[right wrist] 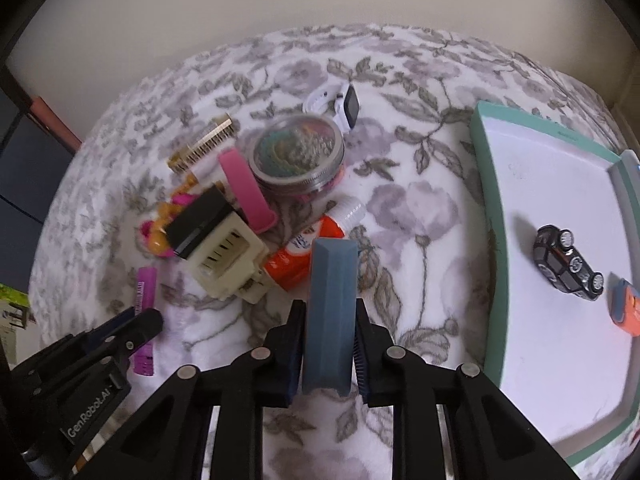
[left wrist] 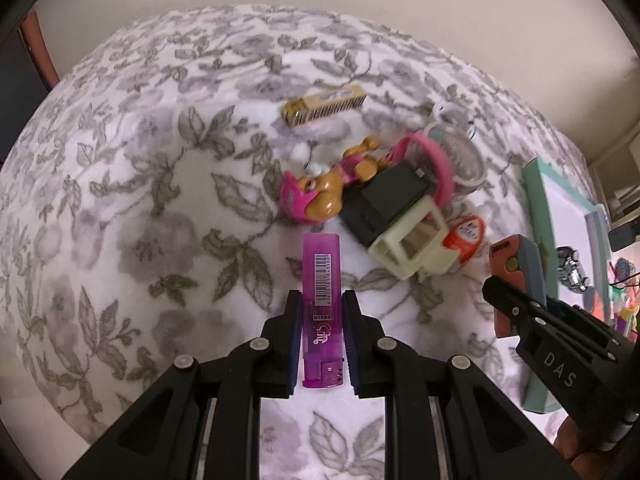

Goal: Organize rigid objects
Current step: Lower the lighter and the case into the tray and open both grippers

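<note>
Between my left gripper's (left wrist: 320,340) pads I hold a purple lighter (left wrist: 322,304), clamped on its long sides, its cap end pointing away from me above the flowered blanket (left wrist: 120,200). My right gripper (right wrist: 330,344) is closed on a blue-grey block (right wrist: 330,312), which stands up between the pads; the left view shows an orange face on it.

So two pieces are in hand and neither is put away yet. To the right of my right gripper lies the teal-rimmed tray (right wrist: 486,200), and on its white floor I see a black toy car (right wrist: 568,264) and, beside it at the edge of view, a small orange and blue piece (right wrist: 626,308). I judge those two as sorted and the task as early to midway.

What is left lies just beyond my fingertips, ahead and to the left of the right gripper: an orange bottle with a white cap (right wrist: 304,252), then a cream and black plug-like block (right wrist: 216,248) with a pink-helmeted toy pup (left wrist: 316,192) against it, and a pink strap (right wrist: 246,192) across them. Farther on sit a round clear-lidded tin (right wrist: 298,152), a gold comb-like bar (right wrist: 202,148) and, farthest, a white watch (right wrist: 340,104).

My next carry, I judge, goes right, to the tray.
</note>
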